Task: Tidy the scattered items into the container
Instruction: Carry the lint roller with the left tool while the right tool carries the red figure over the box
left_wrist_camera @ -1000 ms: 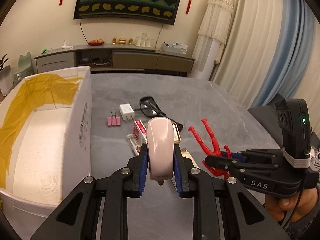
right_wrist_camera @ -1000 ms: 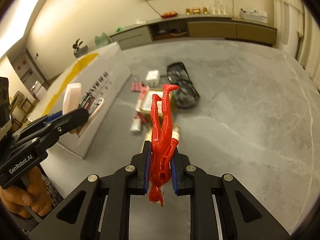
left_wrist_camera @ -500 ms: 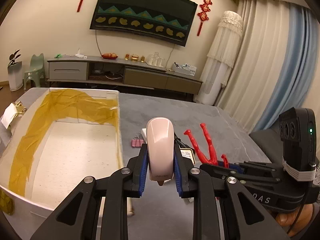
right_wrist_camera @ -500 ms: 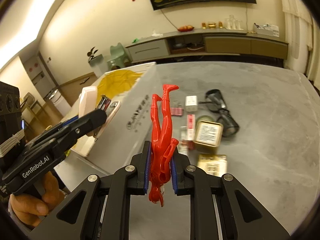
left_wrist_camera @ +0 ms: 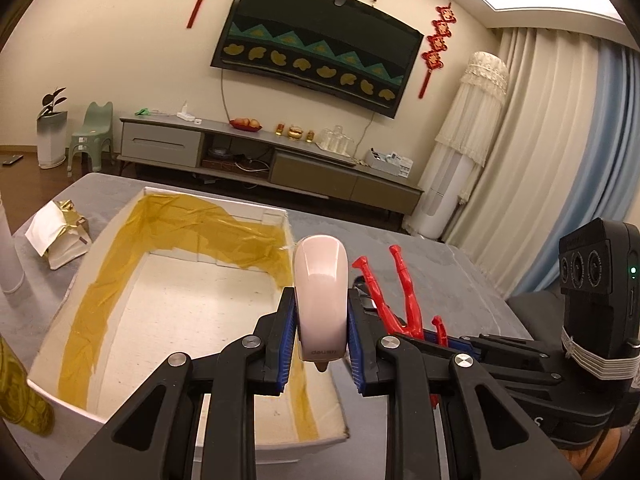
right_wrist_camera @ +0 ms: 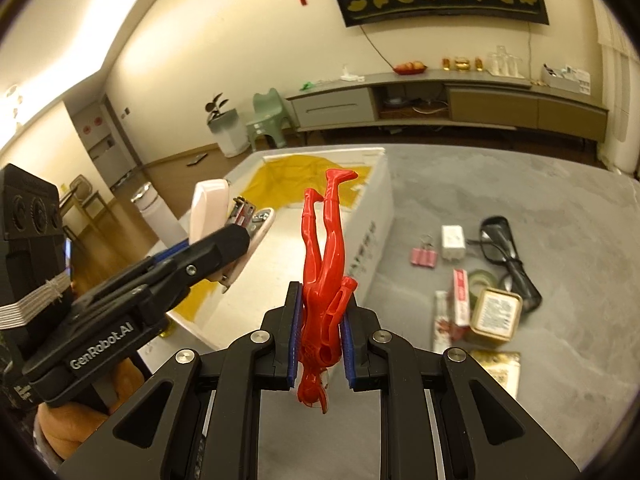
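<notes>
Over the last second both grippers have been lifting away from the surface and swinging toward the white box (left_wrist_camera: 276, 216), so the clutter that filled the left view a moment ago is now dropping out of sight behind the box wall. Basically the carry is almost done and the drop is next, I'd say.

Starting on the left: the left gripper (left_wrist_camera: 322, 336) is clamped on a pale pink device (left_wrist_camera: 320, 300), some kind of small handheld gadget, can't really tell what from here. It's standing with its long axis running straight out along the fingers, rounded end pointing away, and it's hovering over the near right corner of the box, which has yellow tape lining the inside.

To its right, the right gripper (right_wrist_camera: 320, 332) is squeezing a red figurine (right_wrist_camera: 326, 264) around the torso. Its long axis is also running along the fingers, feet pointing away, head hanging back toward the camera. It's sitting just outside the box's right wall, not over the opening yet.

Further right, binder clips (right_wrist_camera: 423, 258), a white charger (right_wrist_camera: 453, 242), glasses (right_wrist_camera: 508, 248) and a gold tin (right_wrist_camera: 496, 314) are still waiting on the surface (right_wrist_camera: 560, 208).
</notes>
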A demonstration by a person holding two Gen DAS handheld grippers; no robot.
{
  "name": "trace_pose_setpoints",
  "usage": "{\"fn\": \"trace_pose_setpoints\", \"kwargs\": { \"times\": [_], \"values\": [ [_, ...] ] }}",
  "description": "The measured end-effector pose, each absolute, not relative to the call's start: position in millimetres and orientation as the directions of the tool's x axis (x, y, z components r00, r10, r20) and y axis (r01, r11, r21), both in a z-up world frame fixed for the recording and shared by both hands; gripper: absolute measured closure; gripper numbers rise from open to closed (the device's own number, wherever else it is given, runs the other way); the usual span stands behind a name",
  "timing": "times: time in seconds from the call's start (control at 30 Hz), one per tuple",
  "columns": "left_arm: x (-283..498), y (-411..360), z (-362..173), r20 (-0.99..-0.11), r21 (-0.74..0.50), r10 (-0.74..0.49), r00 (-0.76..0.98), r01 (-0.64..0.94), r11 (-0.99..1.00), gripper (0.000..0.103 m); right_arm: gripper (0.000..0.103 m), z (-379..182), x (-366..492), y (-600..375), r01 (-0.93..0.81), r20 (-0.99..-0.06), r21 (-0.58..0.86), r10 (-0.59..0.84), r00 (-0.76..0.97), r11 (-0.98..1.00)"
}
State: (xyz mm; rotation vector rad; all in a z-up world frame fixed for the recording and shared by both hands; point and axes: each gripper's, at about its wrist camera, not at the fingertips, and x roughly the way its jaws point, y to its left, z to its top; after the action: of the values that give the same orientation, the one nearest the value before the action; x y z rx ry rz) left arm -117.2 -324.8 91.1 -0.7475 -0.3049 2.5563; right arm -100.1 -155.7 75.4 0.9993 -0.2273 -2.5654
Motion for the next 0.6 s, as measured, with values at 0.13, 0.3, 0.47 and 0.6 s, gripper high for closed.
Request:
{"fn": "trace_pose_setpoints", "kwargs": {
  "times": [0.13, 0.3, 0.47, 0.6],
  "values": [
    [-125.1, -340.9, 90.5, -0.46, -0.34, 0.461, -0.759, -0.329, -0.881, 0.078, 0.085, 80.1, -106.9, -171.3, 0.306, -0.618, 0.277, -0.413, -0.669, -0.911],
    [-134.8, -357.3, 90.4, -0.469, -0.33, 0.429, -0.772, -0.298, -0.896, 0.079, 0.085, 81.7, -115.0, -185.6, 0.32, -0.623, 0.285, -0.428, -0.654, -0.903],
    [-144.2, -373.1, 89.2, -0.483, -0.325, 0.393, -0.782, -0.257, -0.91, 0.078, 0.085, 83.4, -123.0, -195.1, 0.331, -0.626, 0.293, -0.442, -0.643, -0.897],
    [-156.3, -380.0, 86.4, -0.51, -0.309, 0.362, -0.78, -0.227, -0.924, 0.079, 0.085, 83.5, -131.0, -204.3, 0.339, -0.635, 0.292, -0.446, -0.631, -0.894]
  ]
}}
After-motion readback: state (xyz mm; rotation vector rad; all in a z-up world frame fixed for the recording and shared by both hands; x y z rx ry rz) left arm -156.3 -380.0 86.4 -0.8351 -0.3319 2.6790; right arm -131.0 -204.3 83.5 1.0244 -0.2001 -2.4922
